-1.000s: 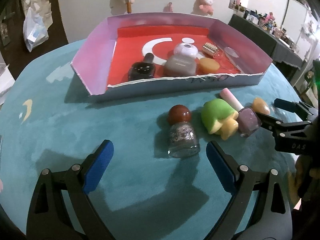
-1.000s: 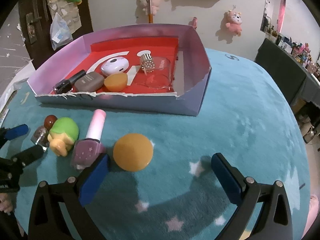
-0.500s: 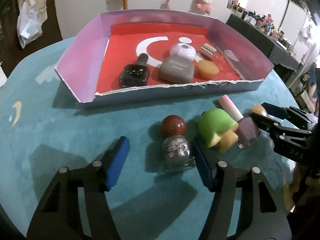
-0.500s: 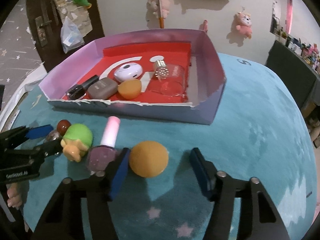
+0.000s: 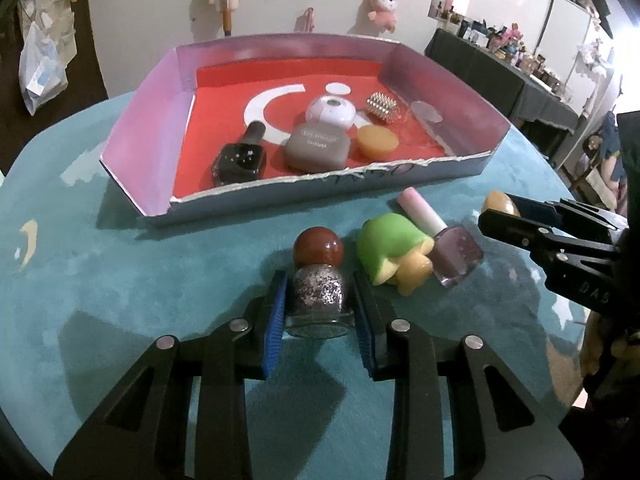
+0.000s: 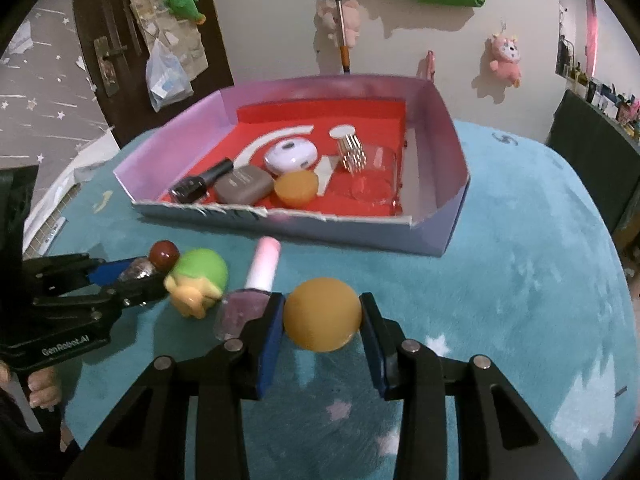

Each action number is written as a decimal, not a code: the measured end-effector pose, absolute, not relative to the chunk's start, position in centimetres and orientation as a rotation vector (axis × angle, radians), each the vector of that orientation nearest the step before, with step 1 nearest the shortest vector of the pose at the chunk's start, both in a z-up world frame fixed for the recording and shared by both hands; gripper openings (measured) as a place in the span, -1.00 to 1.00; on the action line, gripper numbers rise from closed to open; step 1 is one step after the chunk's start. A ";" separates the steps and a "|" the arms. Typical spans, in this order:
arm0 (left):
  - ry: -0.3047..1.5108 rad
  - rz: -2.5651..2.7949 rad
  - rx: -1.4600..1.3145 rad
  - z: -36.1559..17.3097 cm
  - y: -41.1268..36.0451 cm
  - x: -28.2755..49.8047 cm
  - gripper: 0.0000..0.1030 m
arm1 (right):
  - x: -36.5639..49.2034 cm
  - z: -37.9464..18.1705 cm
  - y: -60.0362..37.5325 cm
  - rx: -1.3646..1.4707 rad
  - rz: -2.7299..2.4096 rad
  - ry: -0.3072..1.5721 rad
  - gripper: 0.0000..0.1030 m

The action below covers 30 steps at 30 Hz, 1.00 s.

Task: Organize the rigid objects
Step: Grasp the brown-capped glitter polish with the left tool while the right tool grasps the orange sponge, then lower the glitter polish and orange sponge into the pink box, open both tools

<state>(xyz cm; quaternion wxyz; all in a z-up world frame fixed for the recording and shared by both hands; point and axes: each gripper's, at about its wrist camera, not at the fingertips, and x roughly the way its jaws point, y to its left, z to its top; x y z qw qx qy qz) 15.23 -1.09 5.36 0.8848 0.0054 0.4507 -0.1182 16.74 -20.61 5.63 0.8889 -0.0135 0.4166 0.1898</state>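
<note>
My left tool (image 6: 132,280) carries white lettering, "GenRobot.AI", on its black body. My right tool (image 5: 500,216) shows "DAS", cut off. The grey case's (image 5: 318,148) print is unreadable.

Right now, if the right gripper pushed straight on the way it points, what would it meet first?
The right gripper, closed on the round orange ball, faces bare teal cloth; past that, probably the near wall of the purple cardboard tray. Depth is unclear.
</note>
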 end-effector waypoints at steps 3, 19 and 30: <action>0.926 -0.246 0.013 5.8 -1.0 15.0 -0.43 | 16.5 6.2 -20.4 -0.030 0.403 0.853 -0.23; 0.828 -0.254 -0.010 11.0 1.2 15.9 -0.43 | 18.6 10.1 -18.1 -0.010 0.534 0.782 -0.23; 0.961 -0.274 0.105 12.0 2.5 26.7 -0.43 | 28.4 12.5 -10.9 -0.114 0.697 0.848 -0.23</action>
